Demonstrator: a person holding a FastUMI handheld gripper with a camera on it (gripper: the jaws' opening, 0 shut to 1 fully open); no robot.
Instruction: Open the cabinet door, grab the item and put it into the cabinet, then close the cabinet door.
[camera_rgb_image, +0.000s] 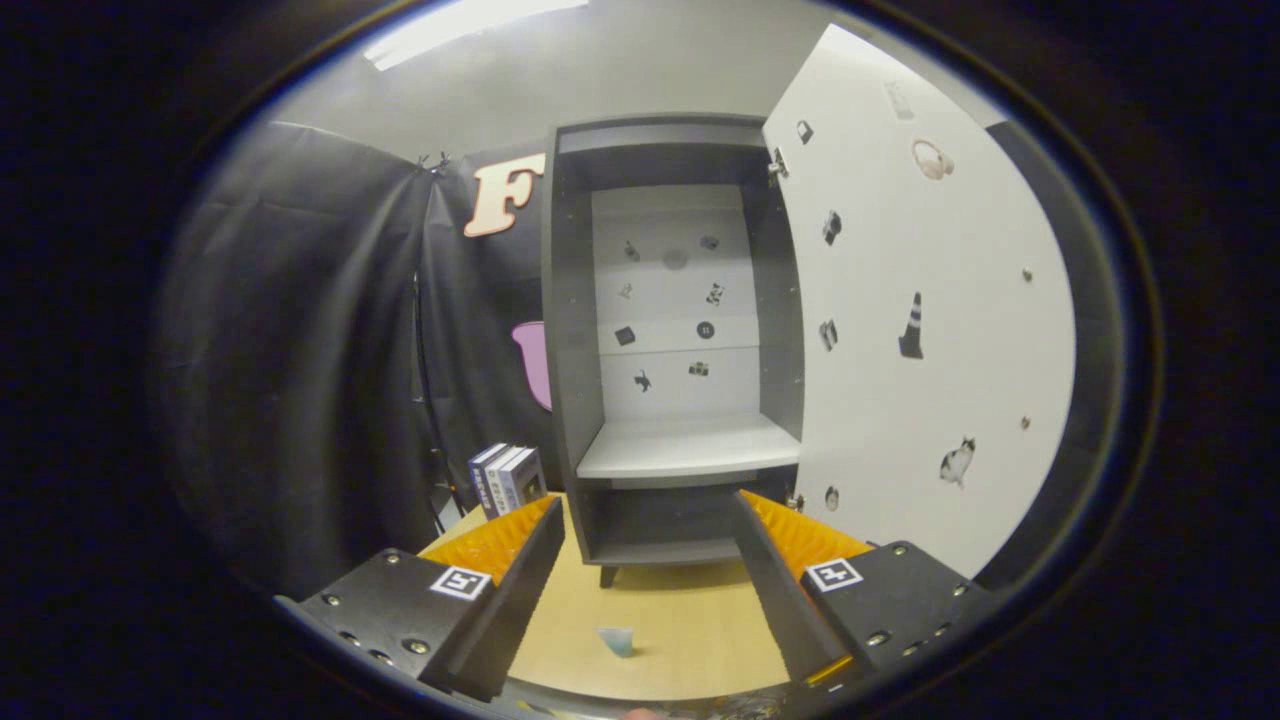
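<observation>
The item (616, 641) is a small pale-blue wedge-like piece, too small to identify further, lying on the wooden bench (660, 610) near its front edge. It sits between the two fingers of the gripper (650, 530), nearer the camera than the fingertips and touching neither. The fingers are spread wide and hold nothing. Beyond them, toward the bench's back edge, stands the grey cabinet (570, 330) with its white door (900, 400) swung fully open. A stack of books (507, 477) stands upright just beside the cabinet's left wall.
</observation>
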